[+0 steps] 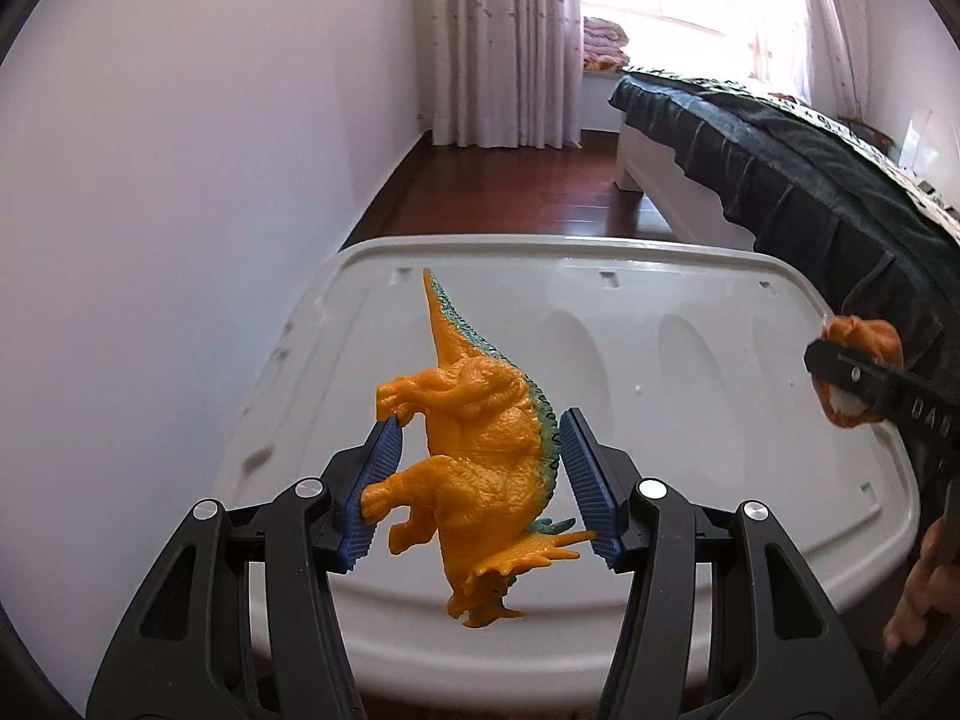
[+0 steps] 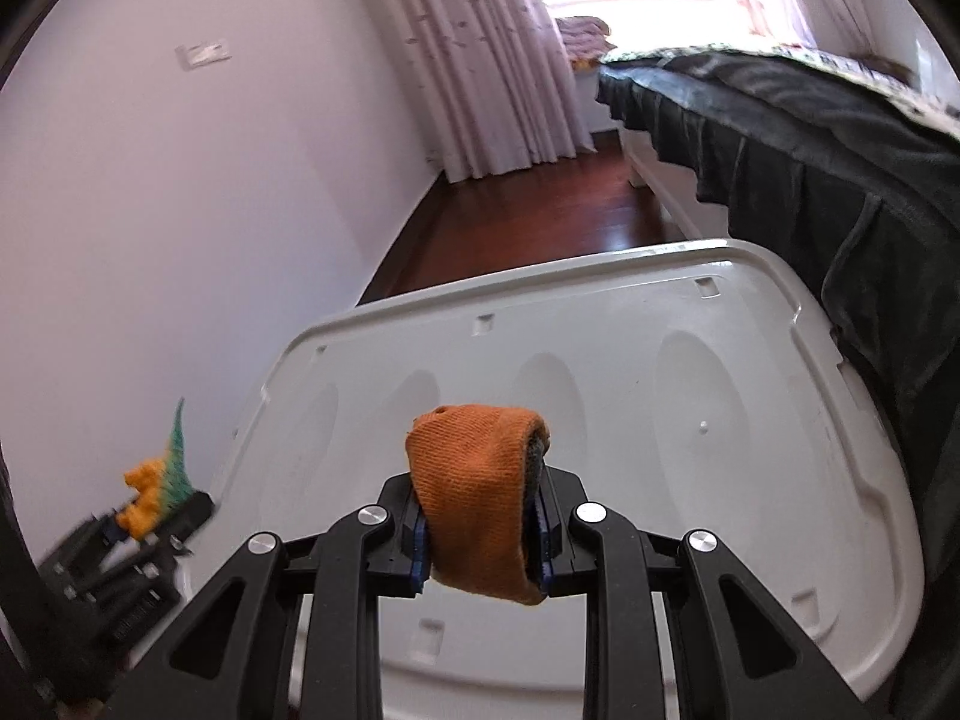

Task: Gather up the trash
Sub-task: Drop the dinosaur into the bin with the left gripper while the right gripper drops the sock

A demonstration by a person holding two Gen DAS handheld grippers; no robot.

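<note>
left gripper (image 1: 480,480) clamps toy dinosaur (image 1: 480,432); right gripper (image 2: 480,531) clamps orange sock (image 2: 480,498) over bin lid (image 2: 660,420).

The white bin lid (image 1: 660,372) lies broad and bare ahead, with nothing standing on it. On the left a plain wall (image 1: 180,210) runs close along the lid's edge, leaving little room on that side. On the right the bed (image 1: 810,180) with its dark bedspread (image 2: 810,150) crowds the lid's far corner. Between wall and bed, a strip of wooden floor (image 1: 510,192) runs clear to the curtain (image 1: 504,42). Both grippers, the left gripper (image 1: 480,480) and the right gripper (image 2: 480,534), are filled by the 2 things they carry.
</note>
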